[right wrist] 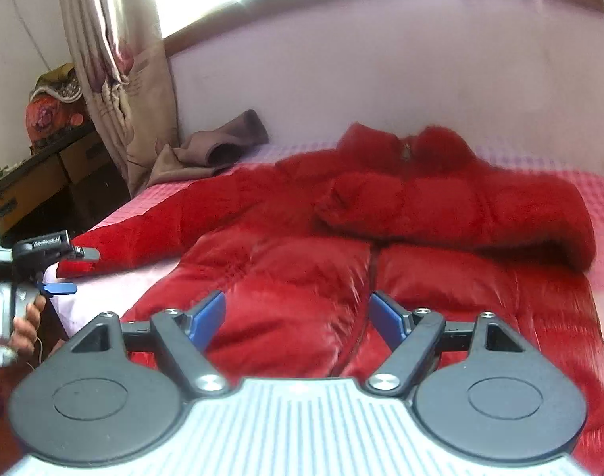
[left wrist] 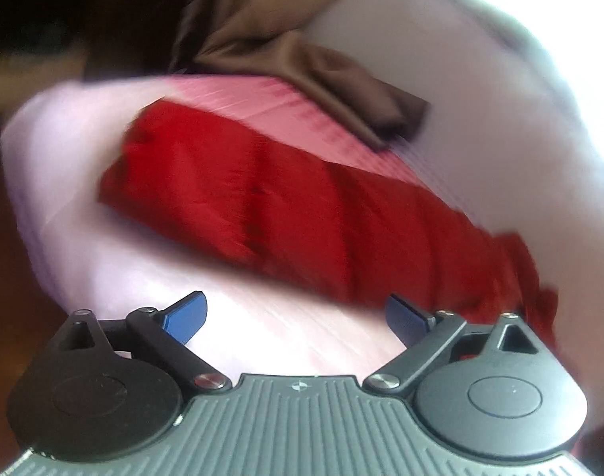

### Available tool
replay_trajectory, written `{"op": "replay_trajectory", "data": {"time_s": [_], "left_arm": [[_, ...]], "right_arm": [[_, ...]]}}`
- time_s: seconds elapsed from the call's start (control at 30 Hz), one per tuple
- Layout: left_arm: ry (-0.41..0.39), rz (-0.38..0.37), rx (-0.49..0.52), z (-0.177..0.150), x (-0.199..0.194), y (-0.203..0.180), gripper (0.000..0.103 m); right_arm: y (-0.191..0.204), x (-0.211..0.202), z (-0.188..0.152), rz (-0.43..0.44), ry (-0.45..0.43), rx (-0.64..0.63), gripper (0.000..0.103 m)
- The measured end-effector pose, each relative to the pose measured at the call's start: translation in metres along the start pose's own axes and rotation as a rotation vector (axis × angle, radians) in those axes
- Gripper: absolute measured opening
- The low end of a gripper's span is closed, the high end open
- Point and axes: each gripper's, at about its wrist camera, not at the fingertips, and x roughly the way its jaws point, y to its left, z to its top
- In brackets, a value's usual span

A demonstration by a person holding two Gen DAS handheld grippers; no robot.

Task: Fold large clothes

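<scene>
A red puffer jacket (right wrist: 341, 238) lies front-up on the pink bed (right wrist: 595, 190), collar and fur trim at the far side. One sleeve is folded across the chest; the other sleeve (right wrist: 143, 234) stretches to the left. My right gripper (right wrist: 298, 317) is open and empty, just above the jacket's hem at the zip line. My left gripper (left wrist: 296, 317) is open and empty over the bed sheet, near the outstretched red sleeve (left wrist: 282, 194). It also shows in the right wrist view (right wrist: 64, 273), held by a hand at the bed's left edge.
A brown garment (right wrist: 218, 146) lies crumpled at the bed's far left by the wall; it also shows in the left wrist view (left wrist: 302, 59). A curtain (right wrist: 111, 59) hangs at the left, with a dark cabinet (right wrist: 44, 182) beyond it. A white wall (right wrist: 381, 71) backs the bed.
</scene>
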Motion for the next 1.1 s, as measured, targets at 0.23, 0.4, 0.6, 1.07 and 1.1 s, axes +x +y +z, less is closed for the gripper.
{"op": "replay_trajectory", "data": {"time_s": [0.23, 0.4, 0.6, 1.07, 1.1], "left_arm": [[-0.023, -0.027, -0.113, 0.035, 0.014, 0.027, 0.069], [-0.031, 0.040, -0.104, 0.041, 0.025, 0.031, 0.015], [-0.106, 0.071, -0.086, 0.045, 0.021, 0.025, 0.006], [-0.354, -0.027, 0.294, 0.042, -0.042, -0.157, 0.004], [-0.353, -0.044, 0.308, 0.039, -0.044, -0.170, 0.004]], "right_arm": [[-0.010, -0.012, -0.008, 0.019, -0.008, 0.073, 0.080], [-0.011, -0.017, -0.010, 0.028, -0.014, 0.095, 0.080], [-0.016, -0.022, -0.010, 0.033, -0.029, 0.109, 0.080], [-0.065, -0.035, -0.016, -0.010, -0.073, 0.238, 0.080], [-0.068, -0.036, -0.016, -0.012, -0.077, 0.240, 0.080]]}}
